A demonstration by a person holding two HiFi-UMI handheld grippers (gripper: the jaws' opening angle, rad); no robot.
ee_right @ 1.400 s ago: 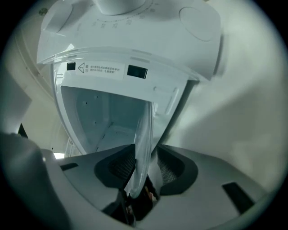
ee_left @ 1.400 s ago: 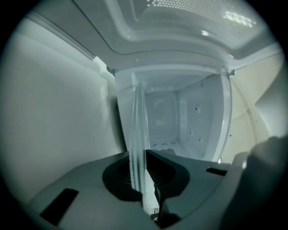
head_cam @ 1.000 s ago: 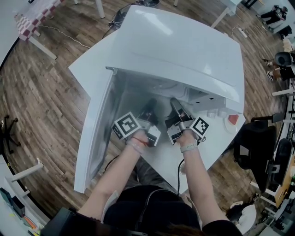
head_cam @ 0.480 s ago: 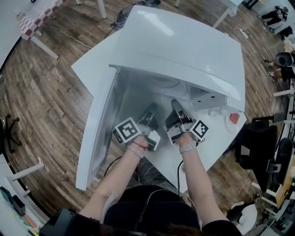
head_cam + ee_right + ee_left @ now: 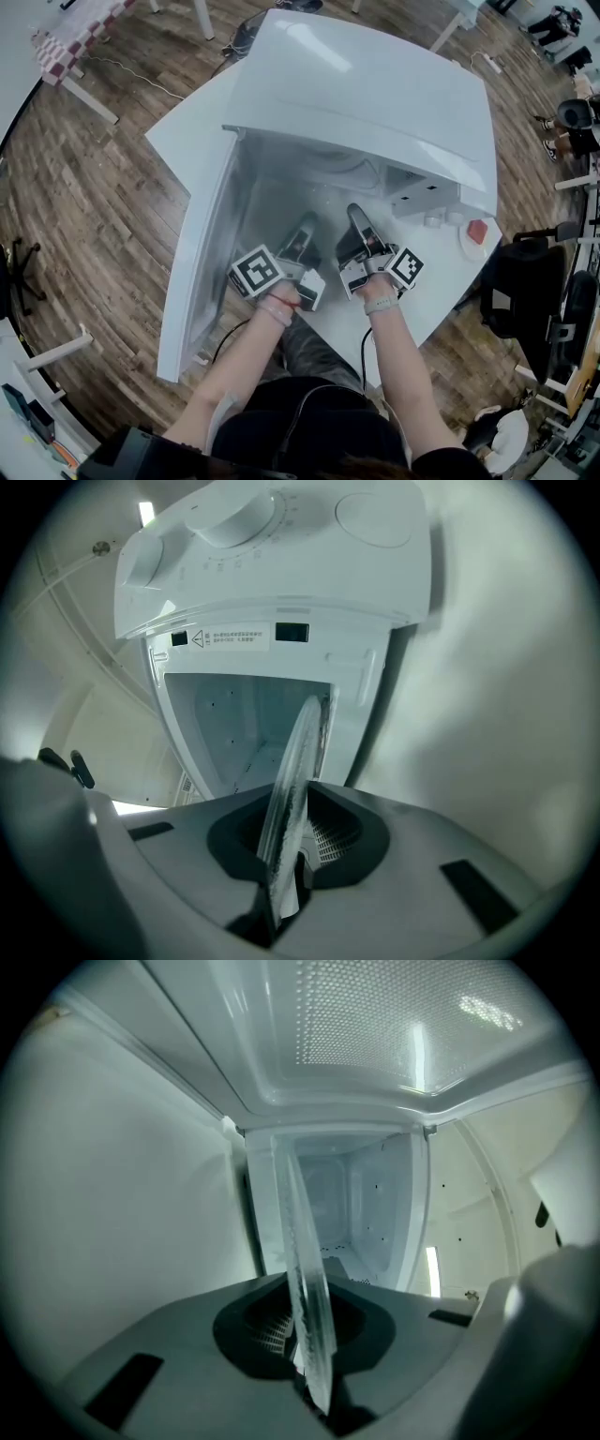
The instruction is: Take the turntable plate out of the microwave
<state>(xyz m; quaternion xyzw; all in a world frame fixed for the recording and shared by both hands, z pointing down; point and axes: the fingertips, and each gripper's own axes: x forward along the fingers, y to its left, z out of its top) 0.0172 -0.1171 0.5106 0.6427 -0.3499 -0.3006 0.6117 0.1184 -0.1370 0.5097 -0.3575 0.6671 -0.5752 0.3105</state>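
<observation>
Head view: earlier-open right claw closing on plate

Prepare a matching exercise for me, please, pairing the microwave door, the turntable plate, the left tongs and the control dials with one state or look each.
Things:
1. microwave door
2. turntable plate
3. left tongs
4. control dials

States:
A. clamped shut on a thin rim
B. swung wide open
C. clear glass
D. white and round

Pairs: 1-B; 2-C; 3-A; 4-D.

White microwave; clear glass plate; brown wood-plank floor.
</observation>
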